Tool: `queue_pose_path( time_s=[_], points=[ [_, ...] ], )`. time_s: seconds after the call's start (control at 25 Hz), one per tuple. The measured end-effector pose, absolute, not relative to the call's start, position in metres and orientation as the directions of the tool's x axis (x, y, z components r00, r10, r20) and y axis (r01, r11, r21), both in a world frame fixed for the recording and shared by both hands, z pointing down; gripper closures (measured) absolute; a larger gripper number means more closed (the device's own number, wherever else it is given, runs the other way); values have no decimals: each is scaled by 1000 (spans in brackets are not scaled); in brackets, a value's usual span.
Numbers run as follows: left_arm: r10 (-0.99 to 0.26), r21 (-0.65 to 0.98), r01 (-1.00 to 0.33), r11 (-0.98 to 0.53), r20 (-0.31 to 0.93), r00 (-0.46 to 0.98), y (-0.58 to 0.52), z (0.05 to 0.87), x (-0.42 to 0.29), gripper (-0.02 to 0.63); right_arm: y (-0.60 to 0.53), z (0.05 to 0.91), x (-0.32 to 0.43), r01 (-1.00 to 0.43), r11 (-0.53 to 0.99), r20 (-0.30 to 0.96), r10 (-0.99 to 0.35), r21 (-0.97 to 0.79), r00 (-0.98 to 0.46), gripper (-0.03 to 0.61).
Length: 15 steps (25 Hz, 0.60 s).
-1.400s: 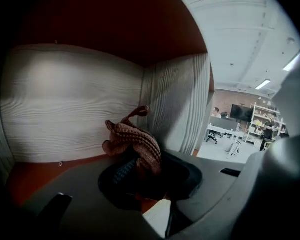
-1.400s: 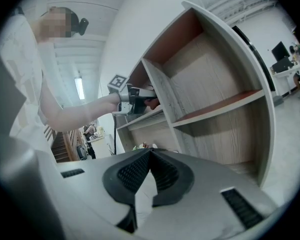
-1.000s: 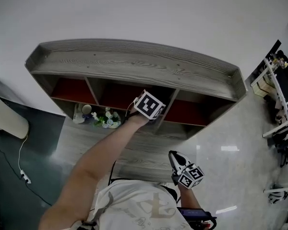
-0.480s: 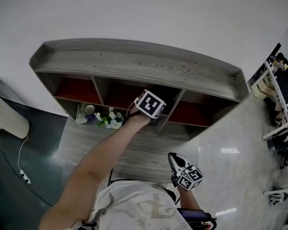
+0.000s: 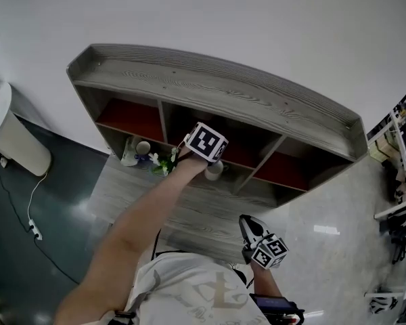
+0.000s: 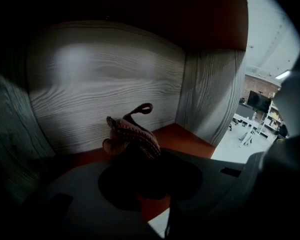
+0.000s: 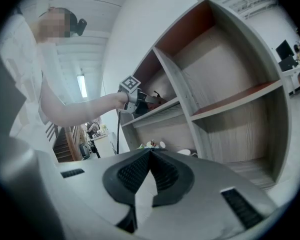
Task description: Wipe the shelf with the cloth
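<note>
— Where's the cloth?

— Bunched between the jaws of the left gripper, which are clamped on it. It's a pinkish knit with one loop sticking up. It sits in the middle compartment of the shelf, low over the red board and close to the wood-grain back wall. I can't tell whether it touches the board.

— Anything to read?

— Only the black-and-white square markers on each gripper's cube.

— And the other hand?

— The right gripper hangs low by the person's side, well apart from the shelf. Its ribbed pads meet at the tips with nothing between them.

— What else is on the shelf?

— On the lower level there's a white cup just under the left gripper. Further left are a second cup and a small plant.

— What has changed since half a second ago?

— The left gripper was near the divider on the compartment's right side, and now it's further left, towards the middle. The head view has swung, so the shelf lies further right in it, and the cup below the gripper has come into sight. The right gripper has hardly moved.
</note>
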<state>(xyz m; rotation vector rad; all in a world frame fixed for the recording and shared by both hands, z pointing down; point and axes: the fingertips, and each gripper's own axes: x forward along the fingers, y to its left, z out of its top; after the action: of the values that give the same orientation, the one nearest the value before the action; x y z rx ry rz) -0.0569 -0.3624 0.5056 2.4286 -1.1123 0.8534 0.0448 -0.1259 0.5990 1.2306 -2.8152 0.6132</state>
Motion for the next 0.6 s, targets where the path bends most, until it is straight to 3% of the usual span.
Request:
queue_pose_path(
  time_s=[0.6],
  points=[
    [-670, 73, -900, -430, 643, 372, -380, 506, -128, 518, -137, 599, 27, -651, 670, 156, -644, -357, -749, 574]
  ],
)
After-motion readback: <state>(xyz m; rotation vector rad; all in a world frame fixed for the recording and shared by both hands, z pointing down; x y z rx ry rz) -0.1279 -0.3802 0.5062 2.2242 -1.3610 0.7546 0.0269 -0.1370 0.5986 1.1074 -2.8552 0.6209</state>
